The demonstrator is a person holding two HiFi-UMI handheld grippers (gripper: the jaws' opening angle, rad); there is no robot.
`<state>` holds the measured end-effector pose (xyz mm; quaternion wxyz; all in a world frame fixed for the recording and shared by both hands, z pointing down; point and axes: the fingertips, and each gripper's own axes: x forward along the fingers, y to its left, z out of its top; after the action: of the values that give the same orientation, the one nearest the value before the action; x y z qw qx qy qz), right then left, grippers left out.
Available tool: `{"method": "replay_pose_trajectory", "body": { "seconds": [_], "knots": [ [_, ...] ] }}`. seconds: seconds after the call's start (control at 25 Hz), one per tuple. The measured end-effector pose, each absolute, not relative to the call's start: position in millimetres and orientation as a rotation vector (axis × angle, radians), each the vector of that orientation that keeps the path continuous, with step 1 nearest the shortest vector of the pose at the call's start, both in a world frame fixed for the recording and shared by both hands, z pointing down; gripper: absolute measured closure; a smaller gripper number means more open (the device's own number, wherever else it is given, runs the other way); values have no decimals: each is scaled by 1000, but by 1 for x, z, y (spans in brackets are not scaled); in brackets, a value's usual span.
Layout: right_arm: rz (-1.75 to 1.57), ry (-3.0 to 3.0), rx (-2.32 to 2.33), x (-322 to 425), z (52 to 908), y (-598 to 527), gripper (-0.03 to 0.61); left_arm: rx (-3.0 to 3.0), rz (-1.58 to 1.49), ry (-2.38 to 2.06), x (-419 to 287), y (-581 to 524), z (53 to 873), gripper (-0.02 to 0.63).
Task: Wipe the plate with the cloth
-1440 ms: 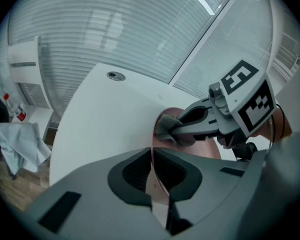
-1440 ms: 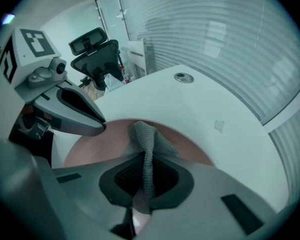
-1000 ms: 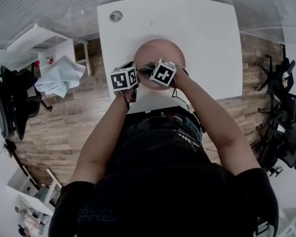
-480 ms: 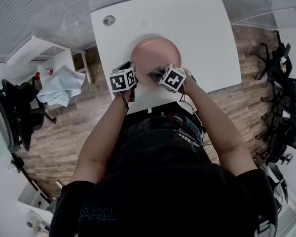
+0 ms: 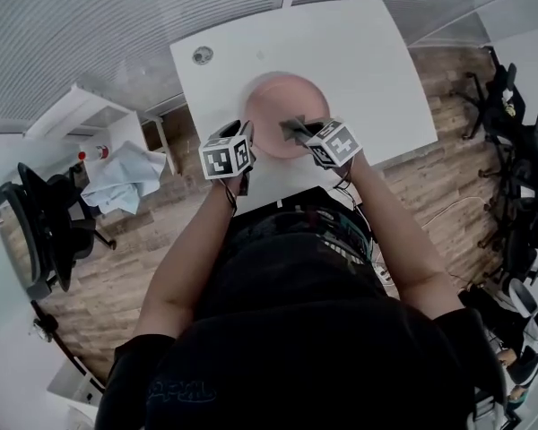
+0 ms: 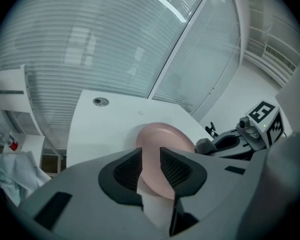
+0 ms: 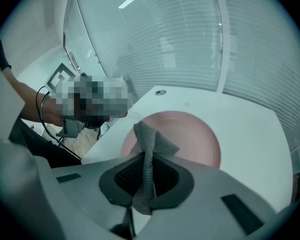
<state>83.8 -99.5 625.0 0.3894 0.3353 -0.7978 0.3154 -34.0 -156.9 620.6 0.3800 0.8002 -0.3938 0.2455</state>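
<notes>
One cloth [image 7: 149,146] endwise (tip toward plate [image 7: 192,134])

Plate [image 5: 285,106]: pale pink, plain. Cloth [image 7: 149,140]: grey, fine knit weave. Bench [image 5: 377,61]: white, w/ small grey round cap [image 5: 202,55]. Floor [image 5: 117,267]: brown wood planks. Rag [image 5: 125,182]: lt blue. Shirt [image 5: 296,330]: blk. Wall [image 5: 117,16]: wht-grey horiz. slats. Chair [image 5: 43,231]: blk.

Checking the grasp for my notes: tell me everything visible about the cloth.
The cloth is small, grey and coarsely knitted. It is folded into a narrow strip and pinched between the jaws of the right gripper. Its crumpled end sticks out past them over the pink plate. Whether it touches the plate cannot be told.
</notes>
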Motion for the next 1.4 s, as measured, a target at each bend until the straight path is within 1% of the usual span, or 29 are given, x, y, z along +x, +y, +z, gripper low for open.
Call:
{"method": "replay_pose_trajectory", "body": {
  "seconds": [0.24, 0.52, 0.68, 0.8, 1.04, 1.4],
  "knots": [
    [800, -2220, 988, 80, 551, -100, 546, 2209, 543, -929, -23, -146, 549, 502],
    [816, -2298, 1055, 90, 515, -98, 546, 2400, 573, -839, -5, -125, 504, 505],
    [814, -2330, 1055, 91, 501, -95, 546, 2414, 539, -807, -5, -115, 489, 519],
    [802, -2359, 1051, 95, 491, -93, 546, 2438, 500, -813, -2, -111, 475, 542],
    [807, -2391, 1030, 117, 484, -89, 546, 2431, 456, -887, 11, -108, 462, 579],
    [750, -2426, 978, 153, 470, -64, 548, 2378, 440, -991, 41, -80, 462, 586]
  ]
}}
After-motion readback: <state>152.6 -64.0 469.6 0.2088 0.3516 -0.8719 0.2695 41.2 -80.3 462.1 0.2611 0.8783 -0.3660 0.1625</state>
